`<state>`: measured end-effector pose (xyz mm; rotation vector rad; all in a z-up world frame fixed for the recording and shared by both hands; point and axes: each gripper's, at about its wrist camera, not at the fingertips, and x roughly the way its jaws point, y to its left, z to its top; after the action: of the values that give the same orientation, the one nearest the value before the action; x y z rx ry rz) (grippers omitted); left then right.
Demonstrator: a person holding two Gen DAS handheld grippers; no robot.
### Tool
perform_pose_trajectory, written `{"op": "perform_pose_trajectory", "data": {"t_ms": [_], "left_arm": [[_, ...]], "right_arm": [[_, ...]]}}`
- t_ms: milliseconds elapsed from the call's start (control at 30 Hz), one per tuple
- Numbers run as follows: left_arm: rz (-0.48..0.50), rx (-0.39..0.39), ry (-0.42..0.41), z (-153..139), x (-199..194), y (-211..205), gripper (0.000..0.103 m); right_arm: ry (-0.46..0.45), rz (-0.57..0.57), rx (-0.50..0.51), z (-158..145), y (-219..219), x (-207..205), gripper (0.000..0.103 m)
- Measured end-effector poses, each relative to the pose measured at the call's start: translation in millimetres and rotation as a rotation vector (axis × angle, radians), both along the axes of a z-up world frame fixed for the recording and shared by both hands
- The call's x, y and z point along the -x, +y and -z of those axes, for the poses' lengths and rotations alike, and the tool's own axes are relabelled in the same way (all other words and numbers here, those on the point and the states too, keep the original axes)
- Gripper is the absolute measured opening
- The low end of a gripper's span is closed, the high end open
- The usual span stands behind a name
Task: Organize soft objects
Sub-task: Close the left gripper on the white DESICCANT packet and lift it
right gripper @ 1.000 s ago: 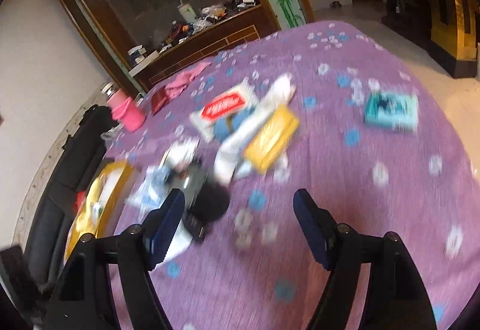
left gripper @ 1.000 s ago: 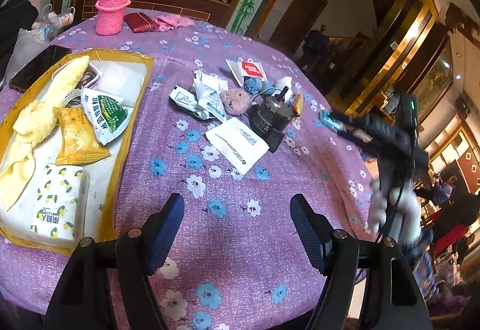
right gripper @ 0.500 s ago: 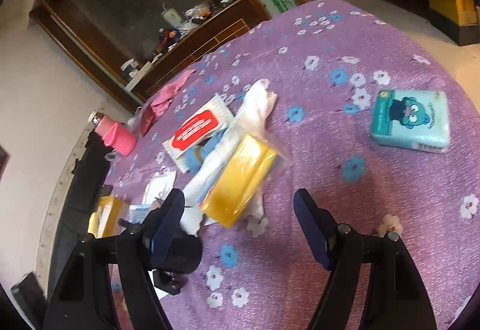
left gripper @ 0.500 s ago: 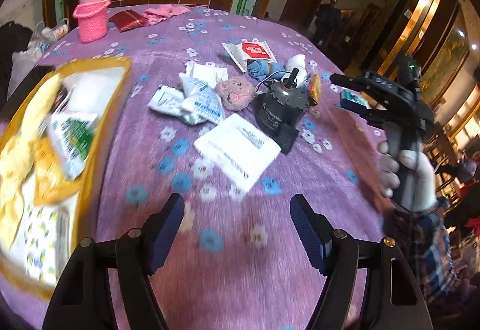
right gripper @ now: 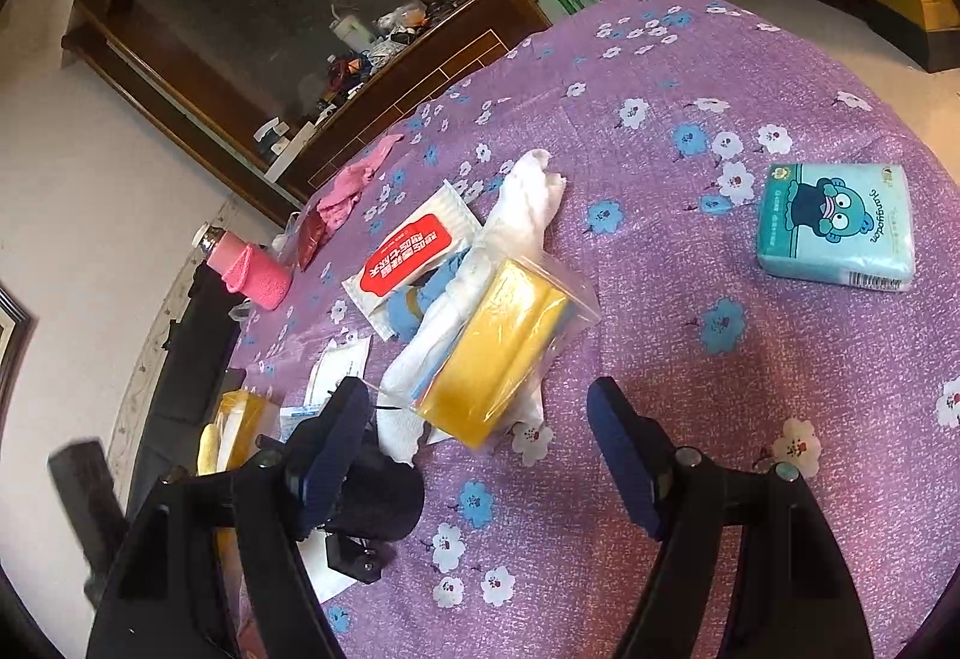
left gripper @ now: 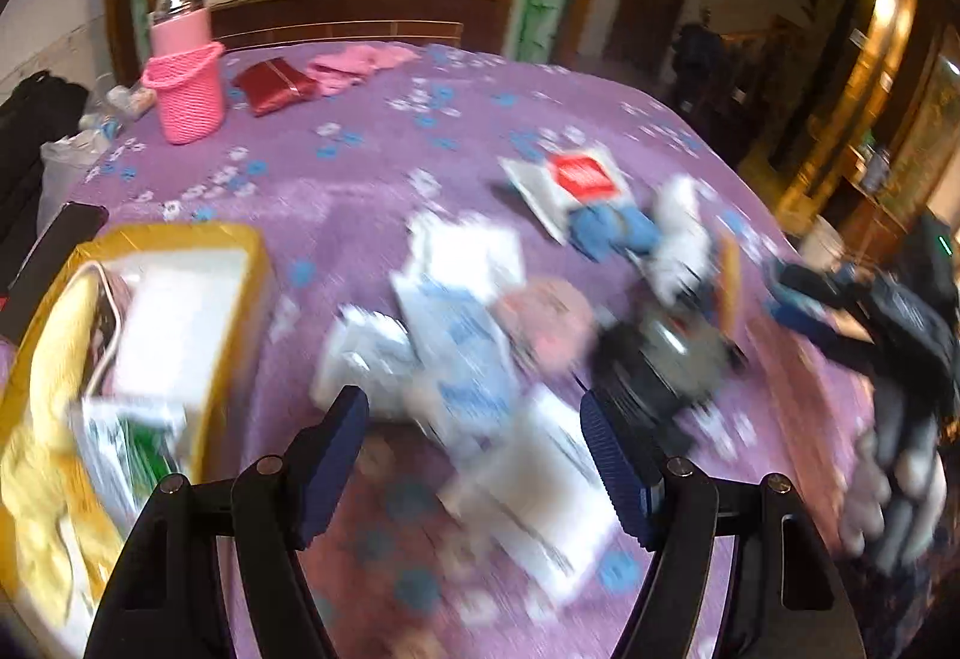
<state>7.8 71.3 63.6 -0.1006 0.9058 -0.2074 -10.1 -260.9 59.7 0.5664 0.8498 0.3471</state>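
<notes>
My left gripper [left gripper: 474,443] stands open over the purple flowered cloth with nothing between its fingers. Just ahead of it, all blurred, lie white packets [left gripper: 456,335], a flat white packet [left gripper: 540,503] and a pink fuzzy ball [left gripper: 546,323]. My right gripper [right gripper: 477,431] is open too and hovers just short of a yellow sponge in a clear bag [right gripper: 498,347]. That bag lies on a white cloth [right gripper: 516,221], beside a red-label packet [right gripper: 414,251] and a blue soft thing [right gripper: 414,305]. A teal tissue pack [right gripper: 834,233] lies apart to the right.
A yellow tray [left gripper: 240,263] holding soft packs and a yellow cloth sits at the left. A black round device [left gripper: 660,365] stands between the piles. At the far side are a pink knitted bottle holder [left gripper: 186,95], a red pouch [left gripper: 273,83] and a pink cloth [left gripper: 354,65]. A gloved hand [left gripper: 900,491] holds the right gripper.
My left gripper has swept right and forward toward the white packets, so the tray slid to the view's left edge. My right gripper dipped toward the yellow sponge bag, then held still.
</notes>
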Motion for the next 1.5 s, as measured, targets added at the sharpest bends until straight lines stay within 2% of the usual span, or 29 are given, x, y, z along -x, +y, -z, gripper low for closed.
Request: {"op": "perform_pose_trajectory", "data": {"t_ms": [67, 167, 267, 367, 433, 467, 600, 733, 833, 967, 1133, 1167, 1300, 1400, 1500], "left_arm": [[-0.005, -0.005, -0.013, 2.0, -14.3, 3.7, 0.076], [0.034, -0.083, -0.073, 5.1, -24.1, -9.0, 0.073], [0.056, -0.083, -0.027, 15.1, -38.0, -19.1, 0.073], [0.045, -0.15, -0.006, 27.5, -51.2, -26.5, 0.072], [0.024, -0.18, 0.002, 35.3, -55.9, -25.9, 0.049], [0.02, -0.183, 0.001, 38.4, -56.6, -24.6, 0.047], [0.026, -0.115, -0.007, 37.5, -51.4, -16.9, 0.037], [0.012, -0.002, -0.033, 22.3, -38.8, -5.0, 0.032], [0.009, 0.091, -0.047, 9.3, -24.0, 5.1, 0.023], [0.024, 0.166, -0.089, -11.0, -1.0, 14.7, 0.023], [0.021, 0.171, -0.109, -20.8, 11.7, 23.5, 0.023], [0.017, 0.152, -0.082, -16.7, 8.2, 24.5, 0.026], [0.007, 0.086, -0.009, 4.5, -0.7, 20.4, 0.05], [0.003, 0.057, 0.011, 19.4, -11.6, 12.1, 0.055], [-0.002, 0.029, 0.006, 27.3, -25.7, -0.1, 0.056]], "right_arm": [[0.009, -0.001, 0.002, 1.2, 0.1, -0.8, 0.078], [0.017, 0.005, 0.006, 2.8, -0.7, -1.3, 0.078], [0.014, 0.014, 0.014, 2.6, -1.7, -1.8, 0.078], [0.015, 0.022, 0.024, 2.6, -2.9, -1.7, 0.078], [0.017, 0.029, 0.029, 2.6, -3.8, -2.1, 0.078], [0.017, 0.031, 0.028, 2.7, -4.4, -2.3, 0.078], [0.01, 0.058, 0.022, 2.0, -10.8, -1.5, 0.078], [-0.04, 0.123, 0.009, -6.0, -25.8, 5.5, 0.078], [-0.043, 0.134, 0.003, -5.3, -28.8, 5.3, 0.078], [-0.011, 0.105, 0.018, 1.5, -21.9, -1.0, 0.078], [0.01, 0.101, 0.048, 6.3, -16.0, -3.4, 0.078], [0.015, 0.103, 0.051, 7.3, -15.8, -3.7, 0.078], [0.022, 0.116, 0.064, 9.3, -17.4, -5.1, 0.078], [0.023, 0.116, 0.072, 10.6, -16.6, -5.4, 0.078], [0.016, 0.122, 0.062, 9.0, -20.1, -3.9, 0.078]]}}
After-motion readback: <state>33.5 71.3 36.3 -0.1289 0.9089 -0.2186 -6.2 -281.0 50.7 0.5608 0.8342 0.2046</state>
